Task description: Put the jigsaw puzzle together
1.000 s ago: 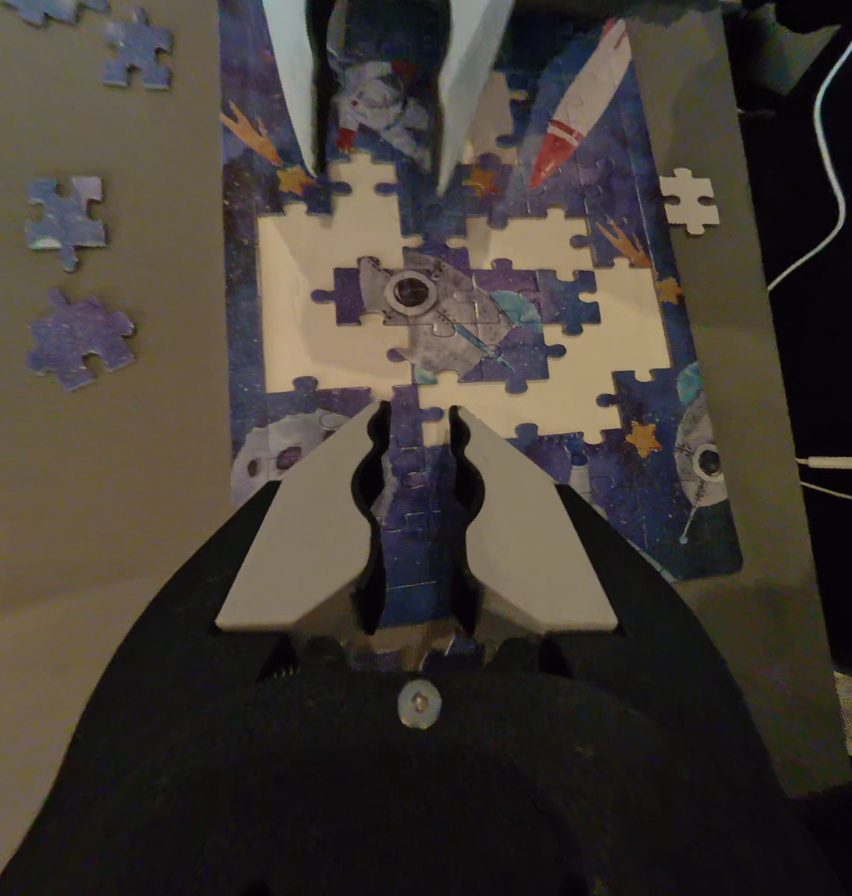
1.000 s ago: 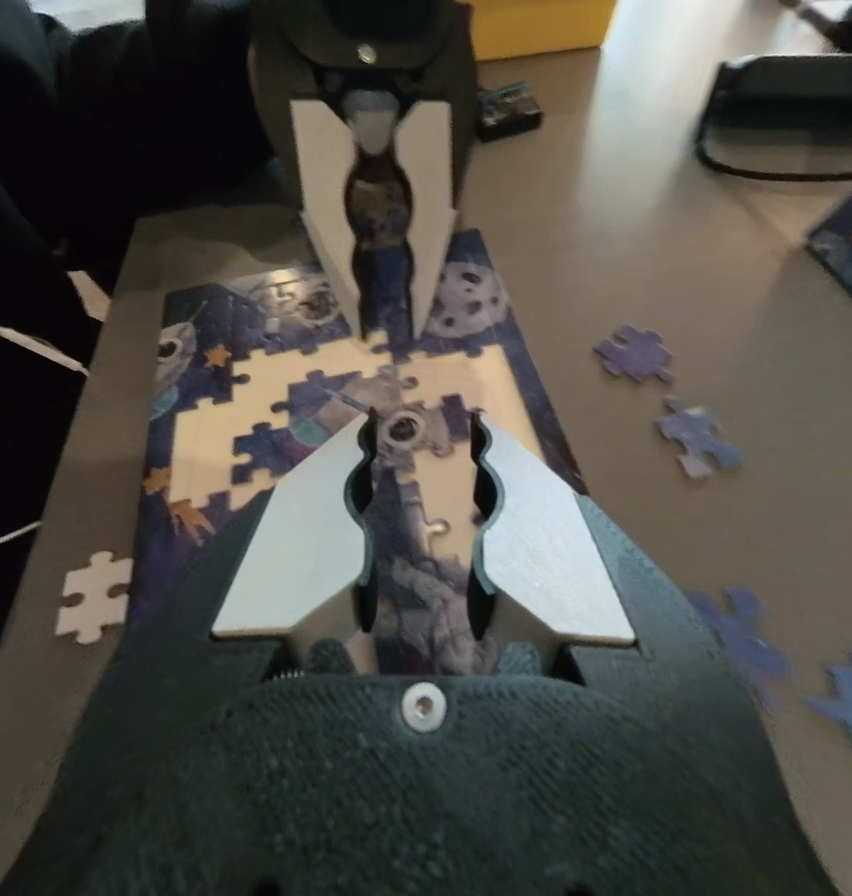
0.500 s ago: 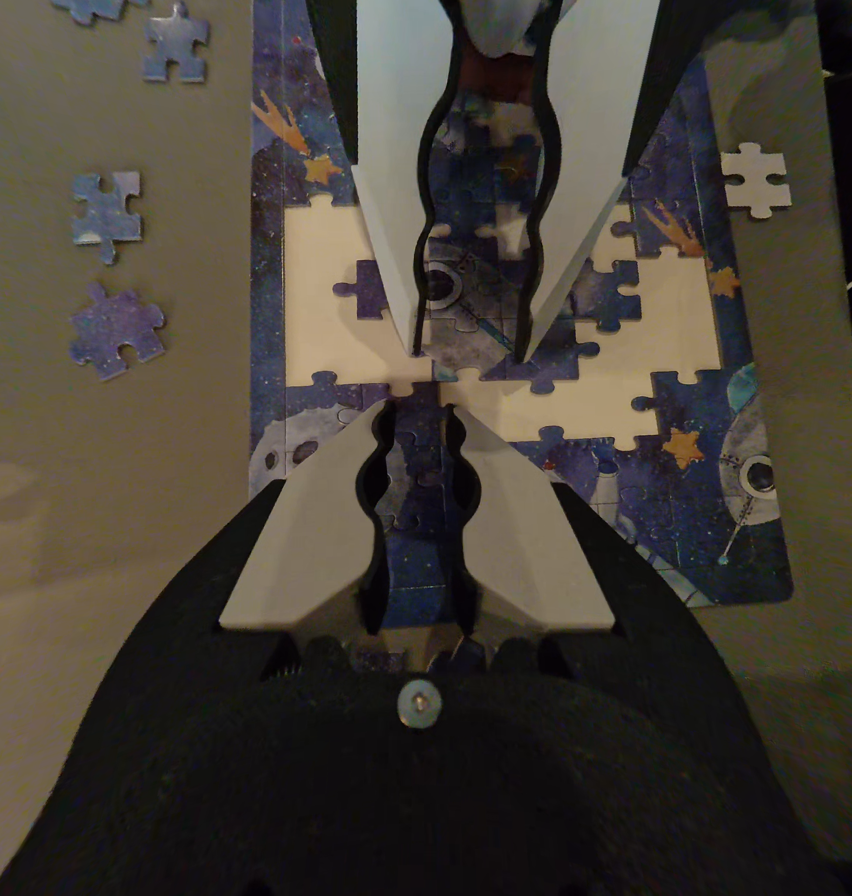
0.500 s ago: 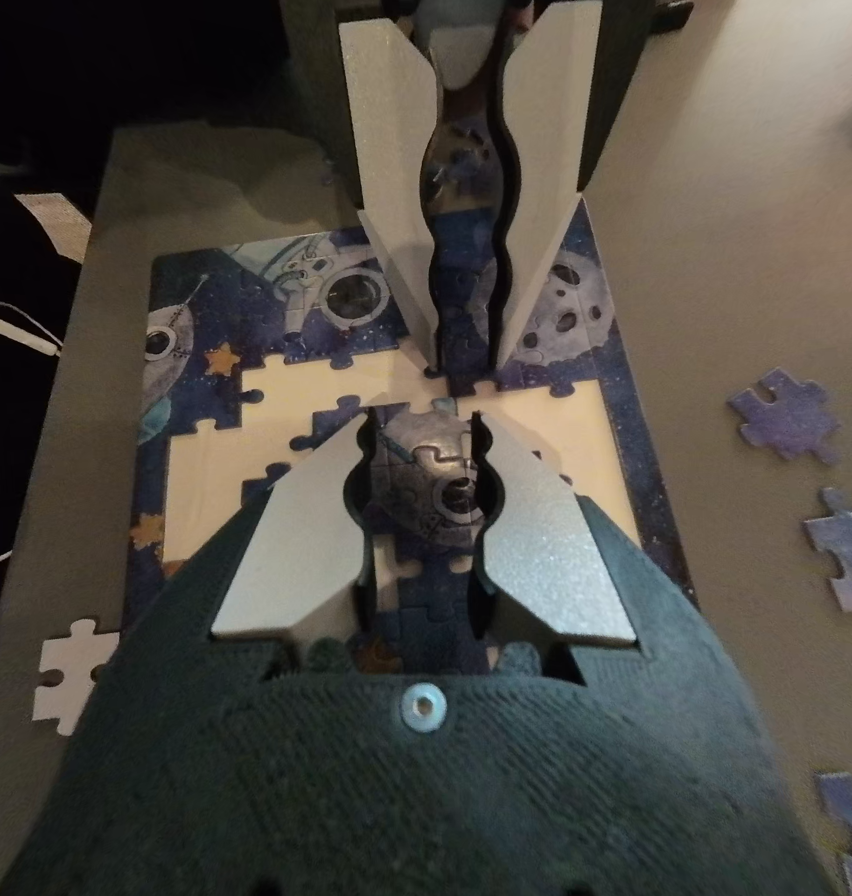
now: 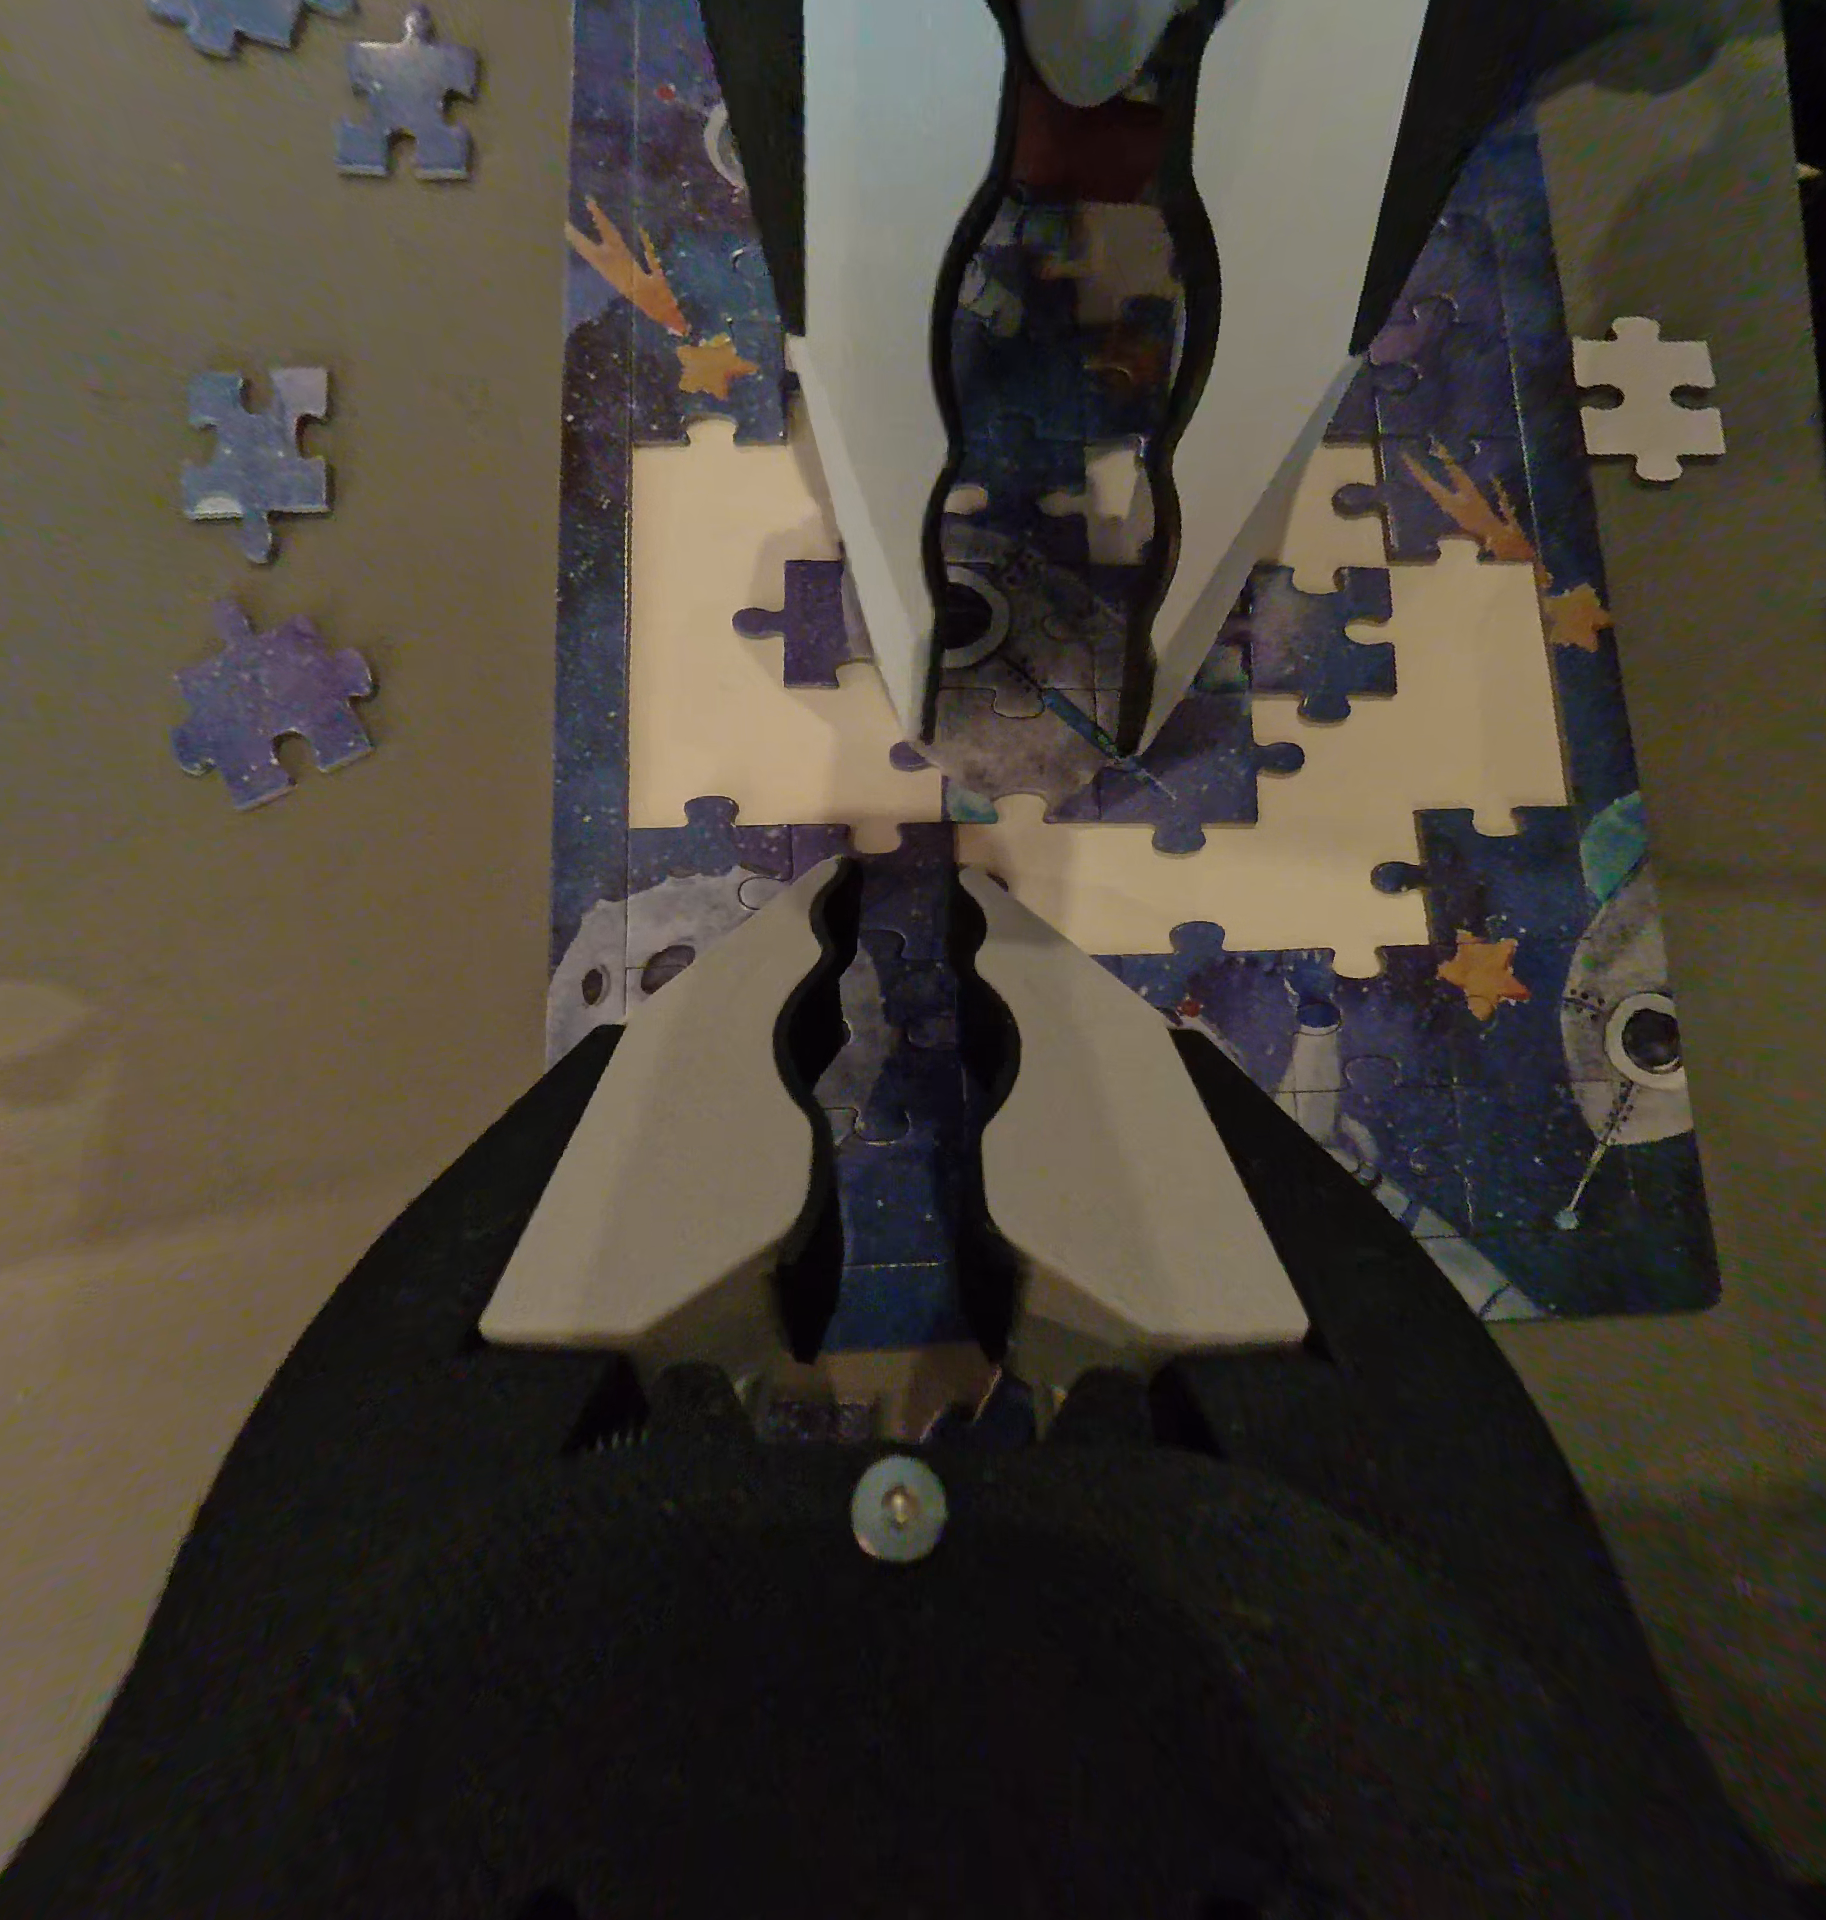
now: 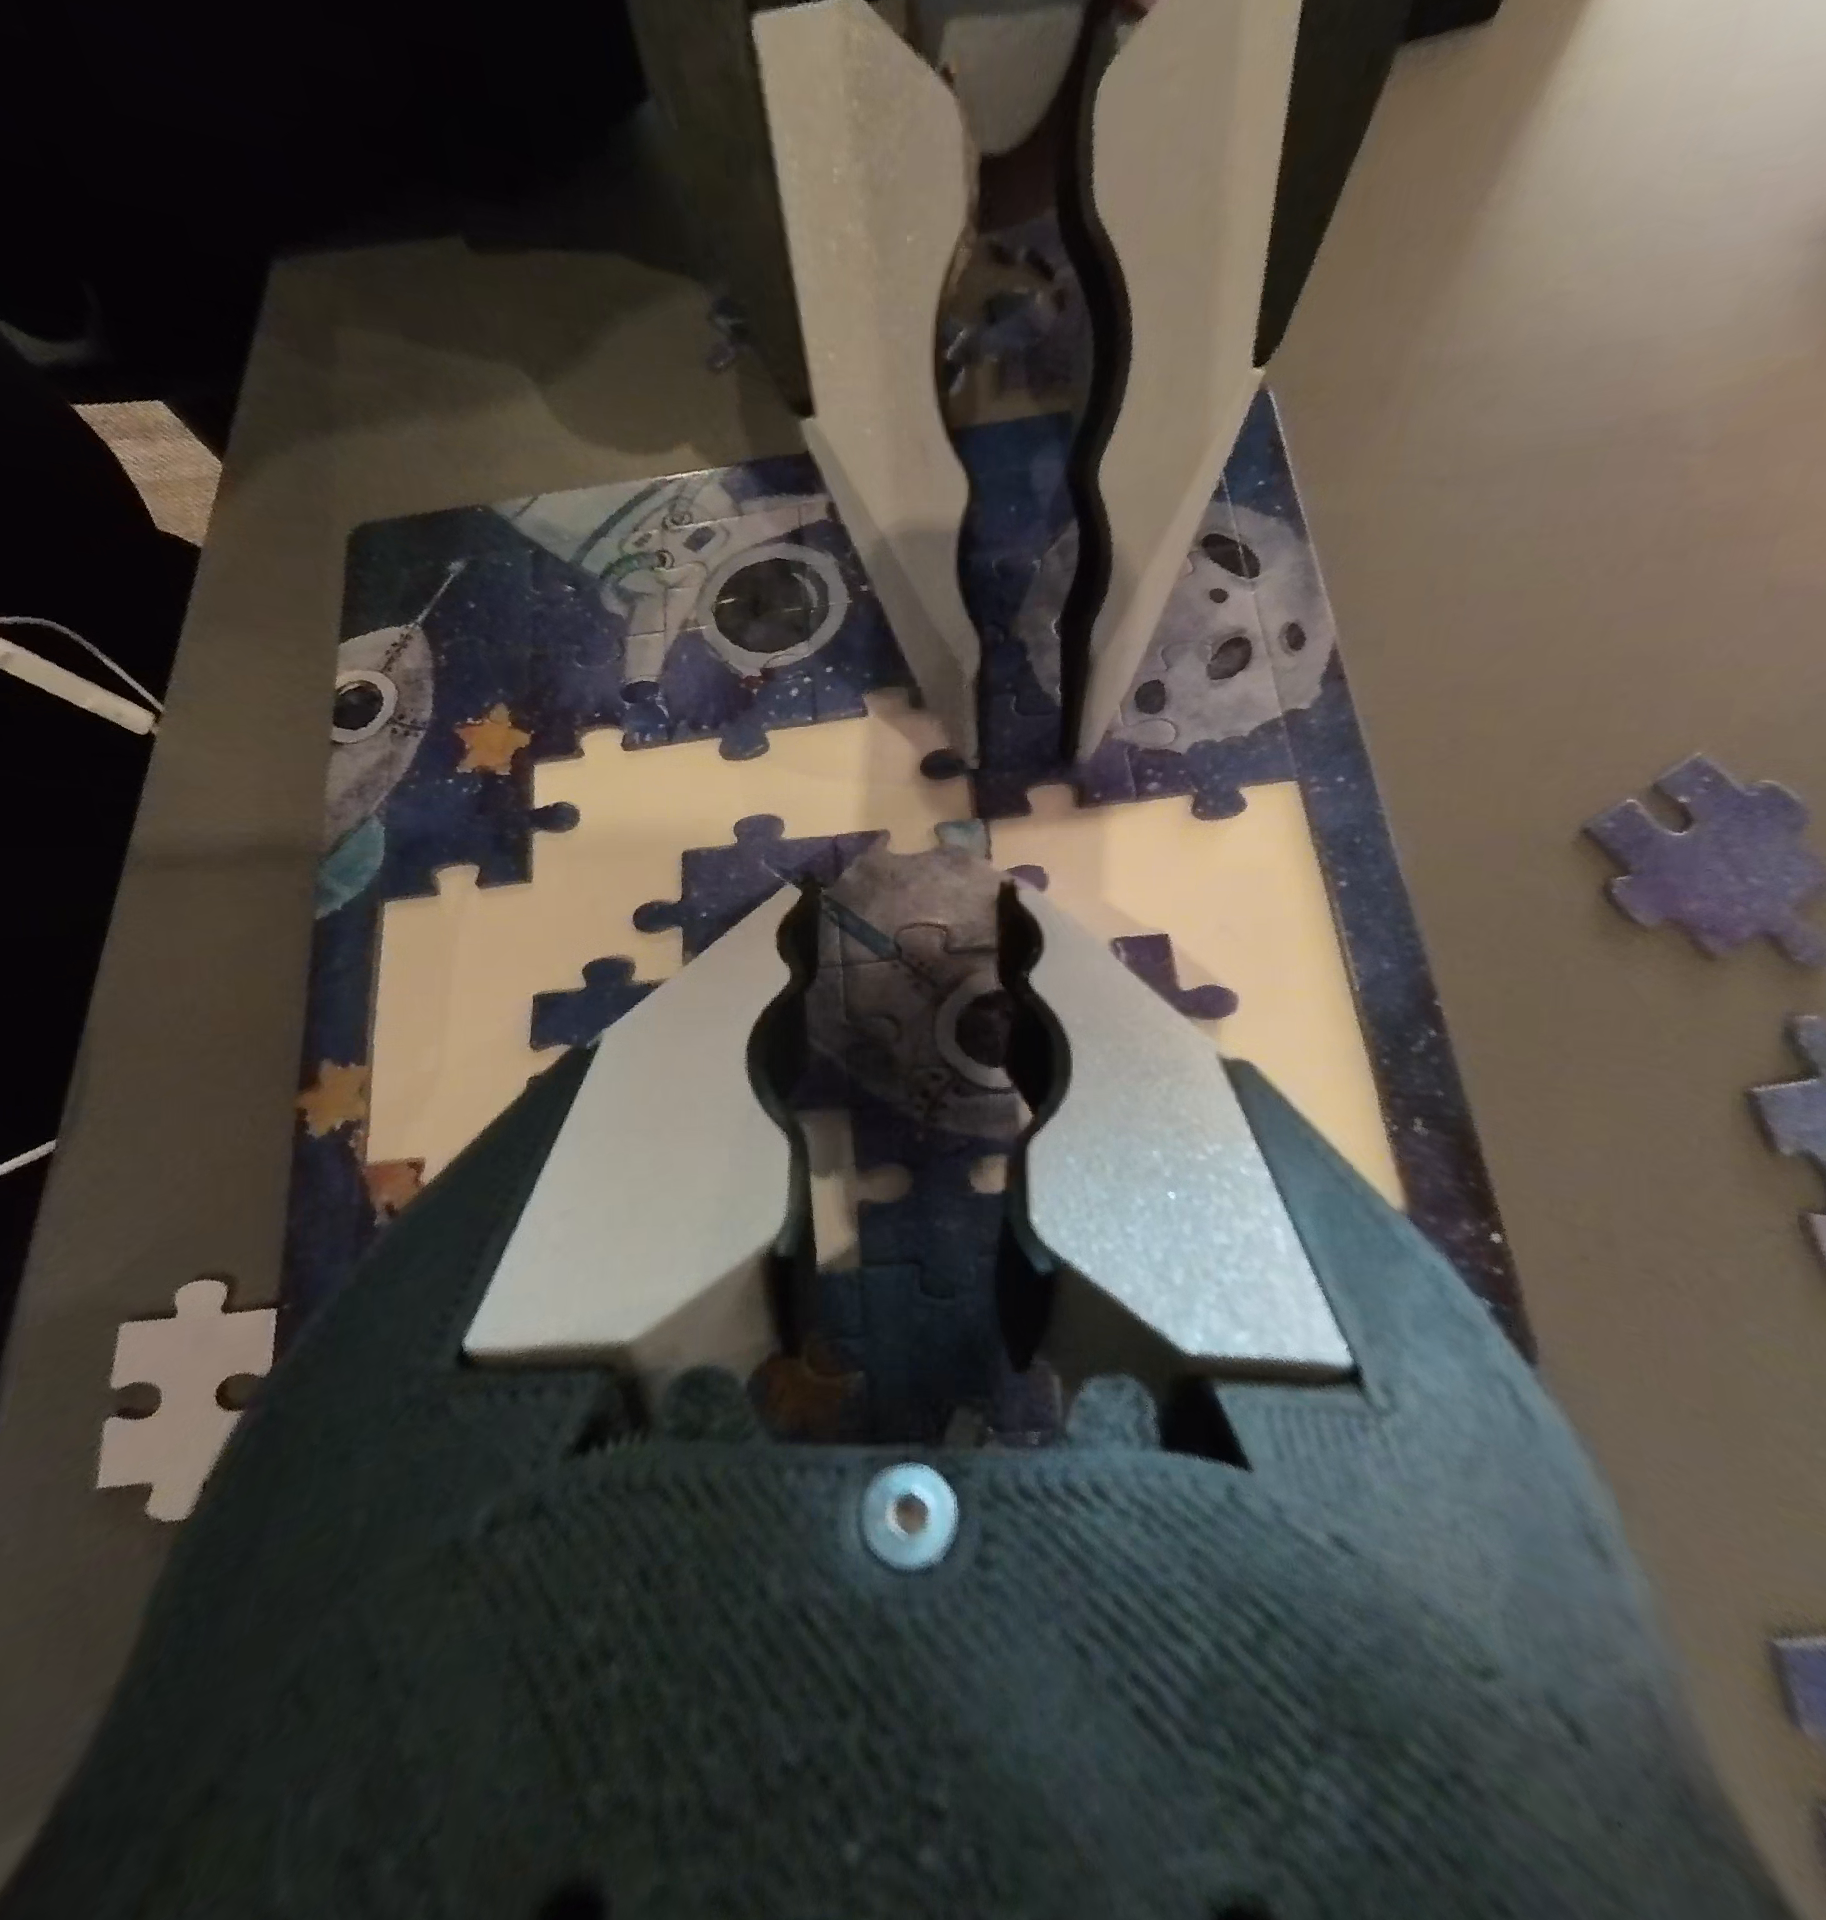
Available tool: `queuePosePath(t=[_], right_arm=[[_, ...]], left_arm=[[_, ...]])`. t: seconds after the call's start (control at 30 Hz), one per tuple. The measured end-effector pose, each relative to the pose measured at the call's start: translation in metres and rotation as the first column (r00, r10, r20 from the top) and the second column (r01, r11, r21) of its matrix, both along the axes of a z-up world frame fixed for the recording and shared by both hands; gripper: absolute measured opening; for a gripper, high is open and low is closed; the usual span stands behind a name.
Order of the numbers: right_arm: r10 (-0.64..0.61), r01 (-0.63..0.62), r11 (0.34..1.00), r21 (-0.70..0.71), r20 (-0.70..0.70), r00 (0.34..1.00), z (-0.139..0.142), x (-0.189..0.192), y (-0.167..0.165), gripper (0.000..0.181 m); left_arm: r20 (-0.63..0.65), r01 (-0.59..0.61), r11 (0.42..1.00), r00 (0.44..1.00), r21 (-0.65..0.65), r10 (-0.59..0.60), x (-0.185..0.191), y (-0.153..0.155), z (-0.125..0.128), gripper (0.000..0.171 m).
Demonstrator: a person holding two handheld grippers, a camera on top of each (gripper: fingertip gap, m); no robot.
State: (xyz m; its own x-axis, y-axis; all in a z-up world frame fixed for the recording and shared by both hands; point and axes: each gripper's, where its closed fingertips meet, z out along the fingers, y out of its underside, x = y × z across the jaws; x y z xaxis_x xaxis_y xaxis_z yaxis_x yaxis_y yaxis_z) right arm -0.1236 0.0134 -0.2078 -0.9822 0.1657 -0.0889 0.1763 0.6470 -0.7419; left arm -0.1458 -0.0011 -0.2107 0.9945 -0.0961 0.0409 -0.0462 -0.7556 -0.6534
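A space-themed jigsaw puzzle (image 5: 1511, 1143) lies on the grey table, its border joined around a bare cream middle (image 5: 722, 727). A loose cluster of joined pieces with a grey planet (image 5: 1013, 774) sits in that middle. My left gripper (image 5: 904, 883) is open and empty, its tips over the near border. My right gripper (image 5: 1028, 743) comes in from the far side, open, its fingertips down on either side of the planet on the cluster (image 6: 909, 935). In the right wrist view my right gripper (image 6: 907, 894) faces the left gripper (image 6: 1023, 748); their tips are a short way apart.
Several loose blue pieces lie on the table left of the puzzle (image 5: 270, 707), (image 5: 254, 457), (image 5: 410, 104). One white face-down piece (image 5: 1647, 400) lies by the puzzle's right edge. A white cable (image 6: 57, 675) hangs in the dark past the table edge. My left and right fingertips are right by each other. The space-themed jigsaw puzzle (image 5: 1511, 1143) sits 10 centimetres or so from the ends of my right fingers. It is also in sight in the right wrist view (image 6: 486, 611).
The right gripper came forward and down from the far border onto the centre cluster. The left gripper shifted slightly. Over the last half second both barely moved.
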Motion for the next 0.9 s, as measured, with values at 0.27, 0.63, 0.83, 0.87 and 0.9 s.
queuePosePath(t=[0.27, 0.63, 0.83, 0.87, 0.9], right_arm=[[0.007, -0.007, 1.0, -0.006, 0.009, 1.0, 0.0002, 0.0015, -0.0003, 0.034], [0.014, -0.014, 1.0, -0.008, 0.01, 1.0, 0.0003, 0.0023, -0.0005, 0.036], [0.02, -0.02, 1.0, -0.013, 0.026, 0.999, 0.0007, 0.003, -0.0005, 0.037], [0.023, -0.023, 1.0, -0.013, 0.028, 0.999, 0.0007, 0.0032, -0.0004, 0.037], [0.026, -0.026, 1.0, -0.013, 0.029, 0.999, 0.0009, 0.0033, -0.0004, 0.037]], left_arm=[[-0.018, -0.02, 1.0, 1.0, 0.002, 0.02, -0.0034, 0.001, -0.0005, 0.008], [-0.032, -0.054, 0.999, 0.998, 0.007, 0.054, -0.0075, 0.003, -0.0014, 0.0], [-0.012, -0.084, 0.996, 0.996, -0.006, 0.084, -0.0078, 0.0031, -0.0015, 0.0], [-0.012, -0.086, 0.996, 0.996, -0.009, 0.086, -0.0078, 0.0031, -0.0015, 0.0], [-0.015, -0.086, 0.996, 0.996, -0.011, 0.086, -0.0078, 0.0032, -0.0015, 0.0]])
